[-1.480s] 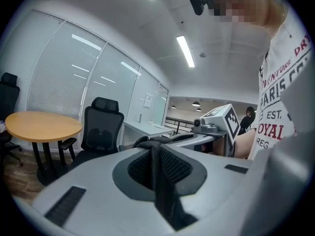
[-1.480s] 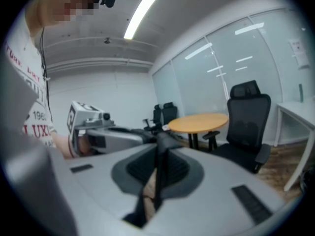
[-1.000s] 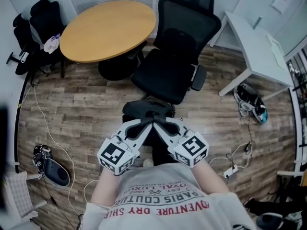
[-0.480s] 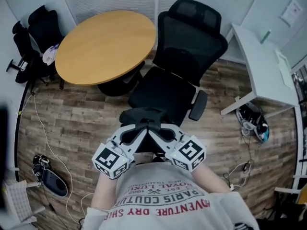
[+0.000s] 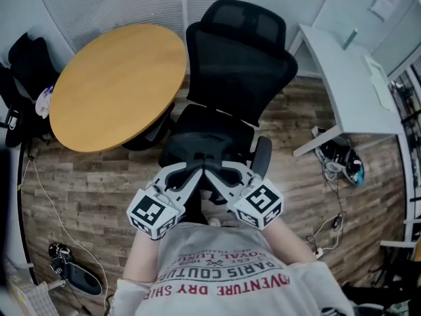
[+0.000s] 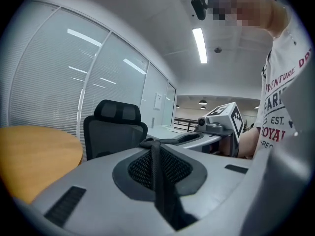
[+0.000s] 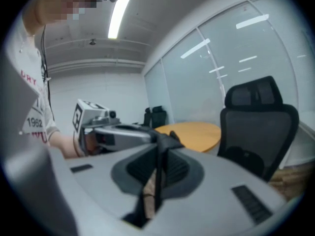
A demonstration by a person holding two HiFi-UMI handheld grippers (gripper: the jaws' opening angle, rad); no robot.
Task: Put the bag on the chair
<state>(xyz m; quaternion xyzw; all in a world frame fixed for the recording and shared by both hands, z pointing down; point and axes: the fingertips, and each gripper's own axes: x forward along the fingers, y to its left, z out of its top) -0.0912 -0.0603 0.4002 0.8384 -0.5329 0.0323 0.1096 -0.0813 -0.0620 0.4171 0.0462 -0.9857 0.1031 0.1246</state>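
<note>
A black bag (image 5: 197, 149) hangs over the seat of the black office chair (image 5: 240, 51). Both grippers meet at its top. My left gripper (image 5: 198, 170) is shut on a black strap (image 6: 158, 181) of the bag. My right gripper (image 5: 214, 171) is shut on a strap (image 7: 158, 176) too. In the left gripper view the chair (image 6: 115, 128) stands ahead, with the right gripper's marker cube (image 6: 225, 119) at the right. The right gripper view has the chair (image 7: 256, 127) at the right. Most of the bag is hidden under the grippers.
A round wooden table (image 5: 112, 84) stands left of the chair, touching or nearly so. A white desk (image 5: 348, 78) is at the right, with shoes and cables (image 5: 339, 160) under it. Another dark chair (image 5: 23, 64) stands far left. Cables and a shoe (image 5: 72, 275) lie on the wooden floor.
The bag and both grippers have come forward from the floor in front of the chair to over its seat. Both grippers stay shut on the straps.
</note>
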